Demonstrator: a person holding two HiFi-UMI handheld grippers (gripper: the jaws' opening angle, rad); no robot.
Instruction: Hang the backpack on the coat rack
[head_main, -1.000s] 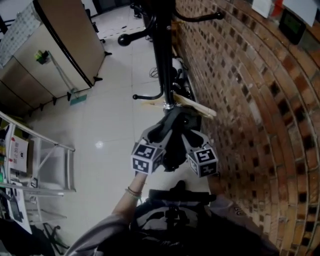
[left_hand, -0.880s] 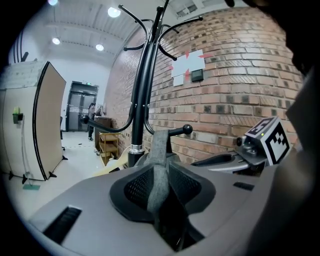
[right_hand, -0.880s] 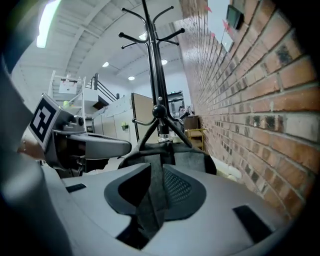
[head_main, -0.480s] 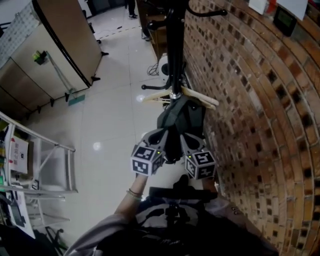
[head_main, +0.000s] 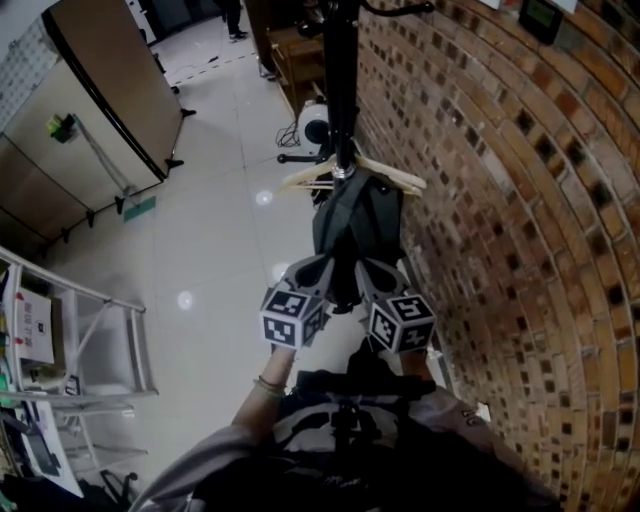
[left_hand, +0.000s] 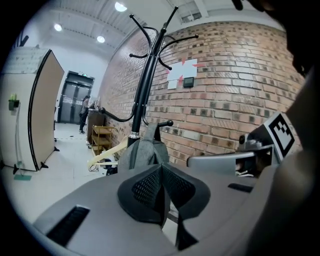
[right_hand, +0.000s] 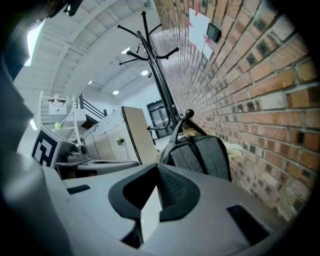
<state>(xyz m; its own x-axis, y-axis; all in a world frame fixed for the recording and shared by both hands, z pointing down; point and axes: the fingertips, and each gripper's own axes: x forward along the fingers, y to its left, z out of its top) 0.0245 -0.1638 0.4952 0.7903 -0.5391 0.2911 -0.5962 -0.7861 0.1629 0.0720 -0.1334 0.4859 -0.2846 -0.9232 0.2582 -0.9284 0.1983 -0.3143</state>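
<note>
The grey backpack (head_main: 356, 222) hangs by its top loop from a low hook of the black coat rack (head_main: 340, 90), close to the brick wall. Both grippers are just short of it and hold nothing. My left gripper (head_main: 322, 264) is shut, its mesh pads together (left_hand: 161, 170), and the backpack (left_hand: 144, 151) and the coat rack (left_hand: 145, 85) stand beyond it. My right gripper (head_main: 368, 268) is closing the last bit, its pads meeting (right_hand: 157, 175) with nothing between them. Ahead of it hang the backpack (right_hand: 201, 156) and the rack (right_hand: 159, 80).
A wooden hanger (head_main: 388, 176) hangs on the pole above the backpack. The brick wall (head_main: 500, 200) runs along the right. A tall brown partition (head_main: 110, 70) and a metal step frame (head_main: 90, 330) stand on the tiled floor at the left. A white device (head_main: 314, 126) sits by the rack's base.
Both grippers have drawn back from the backpack and their jaws have gone from open to shut. The backpack stays hanging on the rack.
</note>
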